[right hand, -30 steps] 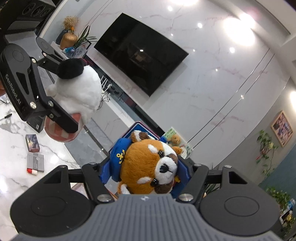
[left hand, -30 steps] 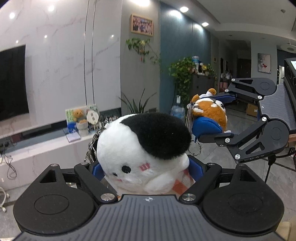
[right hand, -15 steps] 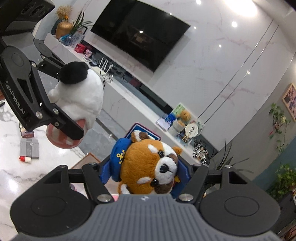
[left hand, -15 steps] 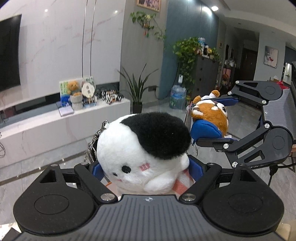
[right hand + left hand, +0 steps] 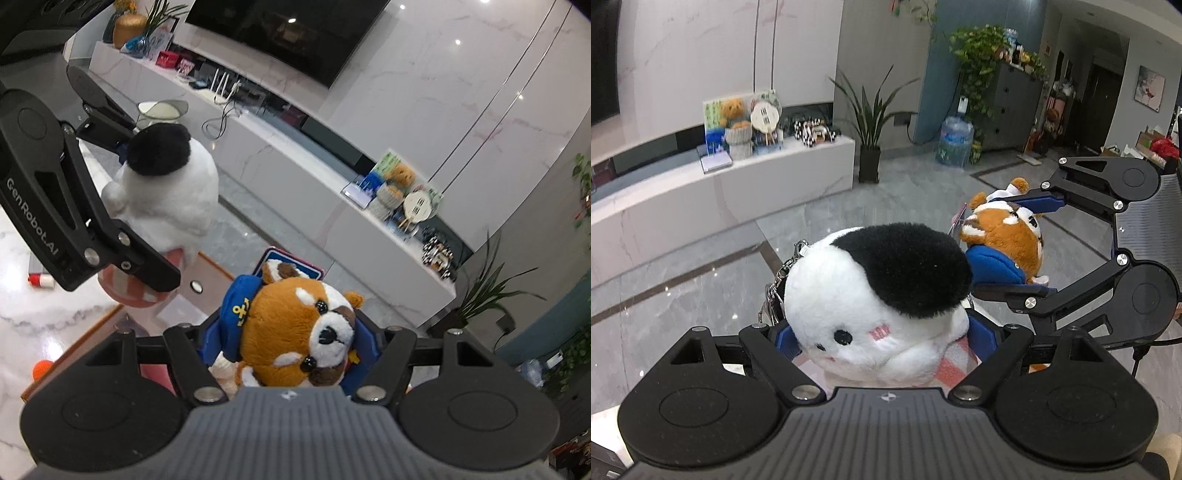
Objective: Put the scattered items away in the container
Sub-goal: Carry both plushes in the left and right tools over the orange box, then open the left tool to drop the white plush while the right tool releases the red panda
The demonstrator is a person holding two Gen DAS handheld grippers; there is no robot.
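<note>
A white plush toy with a black patch (image 5: 871,295) and a metal keychain sits between the blue pads of my left gripper (image 5: 882,328), which is shut on it. The right wrist view has this white plush toy (image 5: 173,199) at the left, in the left gripper (image 5: 147,192). My right gripper (image 5: 291,332) is shut on a brown dog plush with a blue hat (image 5: 295,332). From the left wrist, that dog plush (image 5: 1004,240) hangs in the right gripper (image 5: 1015,247) at the right. A brown-rimmed container (image 5: 74,350) lies below both toys.
A white marble tabletop (image 5: 44,321) holds a small red-capped item (image 5: 40,280) and an orange ball (image 5: 42,369) beside the container. Beyond it are grey floor, a long white TV bench (image 5: 295,177) and a potted plant (image 5: 870,147).
Both grippers have sunk with their toys still held, and the views now look lower. The container rim and the tabletop have come closer in the right wrist view.
</note>
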